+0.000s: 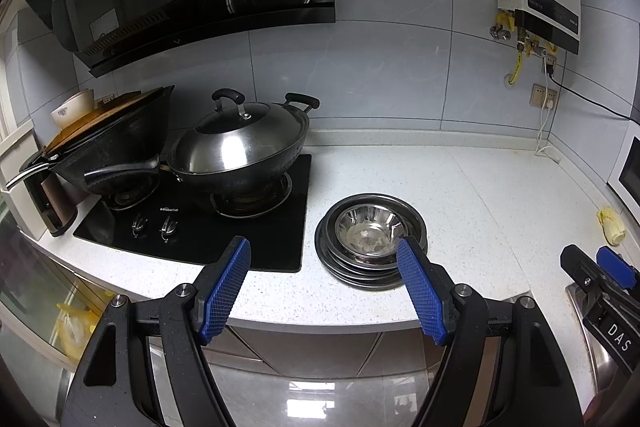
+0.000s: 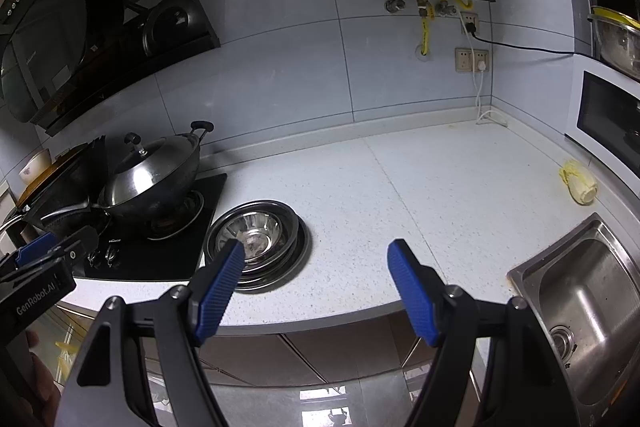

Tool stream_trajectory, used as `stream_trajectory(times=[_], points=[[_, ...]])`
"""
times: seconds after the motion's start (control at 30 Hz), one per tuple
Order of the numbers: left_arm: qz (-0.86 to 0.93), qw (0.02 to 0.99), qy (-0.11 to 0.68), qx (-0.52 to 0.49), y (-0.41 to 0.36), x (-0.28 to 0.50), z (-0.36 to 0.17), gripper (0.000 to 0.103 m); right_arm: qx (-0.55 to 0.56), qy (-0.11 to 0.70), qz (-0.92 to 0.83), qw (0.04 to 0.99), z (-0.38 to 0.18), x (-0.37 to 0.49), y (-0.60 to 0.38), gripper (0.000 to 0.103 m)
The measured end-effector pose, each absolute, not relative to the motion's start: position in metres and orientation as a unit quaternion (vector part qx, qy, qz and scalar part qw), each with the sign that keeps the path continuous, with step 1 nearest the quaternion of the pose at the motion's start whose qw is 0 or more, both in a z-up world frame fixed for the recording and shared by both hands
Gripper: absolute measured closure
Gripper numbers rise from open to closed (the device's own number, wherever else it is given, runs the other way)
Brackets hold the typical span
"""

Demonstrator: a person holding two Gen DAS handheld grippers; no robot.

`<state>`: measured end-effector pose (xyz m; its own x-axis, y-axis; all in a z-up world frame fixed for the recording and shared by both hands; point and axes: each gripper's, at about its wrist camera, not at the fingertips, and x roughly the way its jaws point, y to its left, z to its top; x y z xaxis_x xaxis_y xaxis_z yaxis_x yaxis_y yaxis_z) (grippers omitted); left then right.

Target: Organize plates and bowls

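A: What is the right wrist view giving us that the left one is not?

B: It is showing the steel sink [image 2: 592, 311] sitting at the right end of the counter [image 2: 420, 187], with its drain visible, and a glass bowl [image 2: 616, 39] resting up on the white oven [image 2: 608, 119] at the far right. The left view is only catching a sliver of that sink edge. In return, the left view is showing the whole black hob [image 1: 200, 227], both knobs, the lidded wok [image 1: 240, 147] and a second dark pan [image 1: 116, 155] leaning beside it.

A: And the dishes?

B: A steel bowl [image 1: 368, 229] is sitting inside a stack of steel plates [image 1: 360, 267] on the counter, just right of the hob. Both views are showing it.

A: Where is it lying against the jaws?

B: The left gripper [image 1: 324, 247] is hanging with its blue pads spread wide and nothing between them; the stack is lying beyond the tips, partly behind the right-hand pad. The right gripper [image 2: 316, 251] is also standing wide apart and empty, with the stack [image 2: 260, 247] lying behind its left-hand pad. Neither is touching the dishes.

A: Are the grippers seeing each other?

B: Yes, each is appearing at the edge of the other's view.
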<state>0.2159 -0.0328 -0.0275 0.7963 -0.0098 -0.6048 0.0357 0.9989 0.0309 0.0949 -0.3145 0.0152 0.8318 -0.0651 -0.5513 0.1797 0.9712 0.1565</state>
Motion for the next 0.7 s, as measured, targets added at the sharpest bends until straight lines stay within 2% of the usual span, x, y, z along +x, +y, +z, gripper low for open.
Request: stream_trajectory(times=[0.37, 0.47, 0.7], points=[[-0.006, 0.945, 0.326, 0.02, -0.033, 0.215, -0.03, 0.027, 0.094, 0.281, -0.066, 0.953, 0.013, 0.091, -0.308, 0.03], [-0.001, 0.945, 0.327, 0.015, -0.032, 0.215, -0.03, 0.015, 0.092, 0.282, -0.066, 0.953, 0.012, 0.091, -0.305, 0.03], [0.002, 0.949, 0.315, 0.021, -0.03, 0.213, -0.03, 0.01, 0.094, 0.283, -0.065, 0.952, 0.011, 0.091, -0.303, 0.03]])
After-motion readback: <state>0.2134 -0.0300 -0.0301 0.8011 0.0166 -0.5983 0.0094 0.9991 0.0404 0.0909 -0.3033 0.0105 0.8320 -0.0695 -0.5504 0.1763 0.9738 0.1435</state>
